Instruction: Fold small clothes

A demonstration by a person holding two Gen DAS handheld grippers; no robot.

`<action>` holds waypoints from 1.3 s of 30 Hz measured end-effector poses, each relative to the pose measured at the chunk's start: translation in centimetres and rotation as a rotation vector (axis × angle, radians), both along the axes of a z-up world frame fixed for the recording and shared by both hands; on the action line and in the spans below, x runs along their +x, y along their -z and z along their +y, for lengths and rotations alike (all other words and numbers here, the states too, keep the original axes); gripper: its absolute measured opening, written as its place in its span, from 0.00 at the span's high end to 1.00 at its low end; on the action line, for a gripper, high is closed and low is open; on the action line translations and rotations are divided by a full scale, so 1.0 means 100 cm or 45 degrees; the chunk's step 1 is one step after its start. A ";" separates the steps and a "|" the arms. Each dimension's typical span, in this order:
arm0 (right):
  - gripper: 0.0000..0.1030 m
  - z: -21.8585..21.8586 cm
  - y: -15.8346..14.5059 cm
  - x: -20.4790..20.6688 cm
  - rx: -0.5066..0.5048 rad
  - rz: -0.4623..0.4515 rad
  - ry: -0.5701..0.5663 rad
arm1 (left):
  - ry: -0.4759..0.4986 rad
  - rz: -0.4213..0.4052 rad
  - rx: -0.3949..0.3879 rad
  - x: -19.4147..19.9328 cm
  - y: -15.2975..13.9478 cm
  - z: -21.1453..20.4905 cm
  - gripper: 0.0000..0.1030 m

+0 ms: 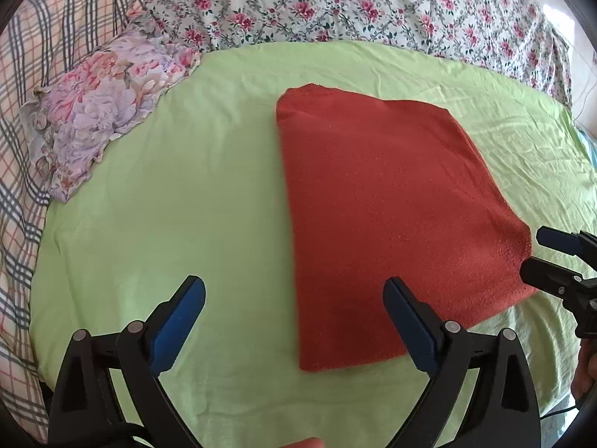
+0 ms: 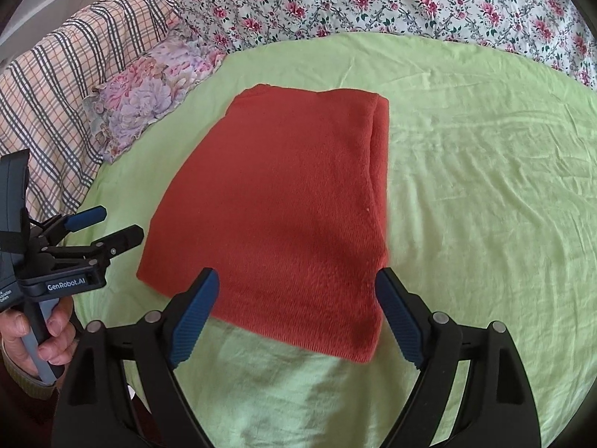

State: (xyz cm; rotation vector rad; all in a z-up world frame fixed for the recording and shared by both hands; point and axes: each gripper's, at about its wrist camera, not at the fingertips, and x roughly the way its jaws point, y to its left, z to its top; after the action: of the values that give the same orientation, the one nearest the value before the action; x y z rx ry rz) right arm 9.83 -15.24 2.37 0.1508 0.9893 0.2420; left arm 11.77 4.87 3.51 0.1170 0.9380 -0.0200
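A red knitted garment (image 1: 388,209) lies folded into a flat rectangle on the light green sheet (image 1: 179,186). In the right wrist view the same garment (image 2: 283,216) fills the middle, with a doubled edge on its right side. My left gripper (image 1: 294,298) is open above the garment's near left corner, with nothing between its blue pads. My right gripper (image 2: 296,291) is open too, hovering over the garment's near edge without touching it. The right gripper (image 1: 548,254) also shows at the right edge of the left wrist view, and the left gripper (image 2: 112,229) at the left of the right wrist view.
A purple flowered pillow (image 1: 100,112) lies at the far left of the sheet. A checked quilt (image 1: 22,149) is bunched along the left side, and a rose-patterned quilt (image 1: 354,3) along the far side. A hand (image 2: 26,336) holds the left gripper's handle.
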 end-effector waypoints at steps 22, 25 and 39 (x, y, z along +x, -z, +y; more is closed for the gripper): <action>0.34 -0.053 0.028 0.105 0.191 0.029 0.205 | -0.038 0.085 -0.072 0.050 0.017 0.010 0.06; 0.83 -0.056 0.040 0.121 0.213 0.098 0.213 | -0.048 0.104 -0.079 0.061 0.021 0.012 0.06; 0.79 -0.056 0.027 0.110 0.123 0.046 0.240 | -0.056 0.110 -0.096 0.067 0.028 0.009 0.06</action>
State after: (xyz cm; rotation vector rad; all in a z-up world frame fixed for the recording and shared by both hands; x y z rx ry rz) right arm 20.83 -20.85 -0.37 0.3360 0.9925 0.1146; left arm 18.42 5.78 0.70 0.0257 1.0246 -0.0198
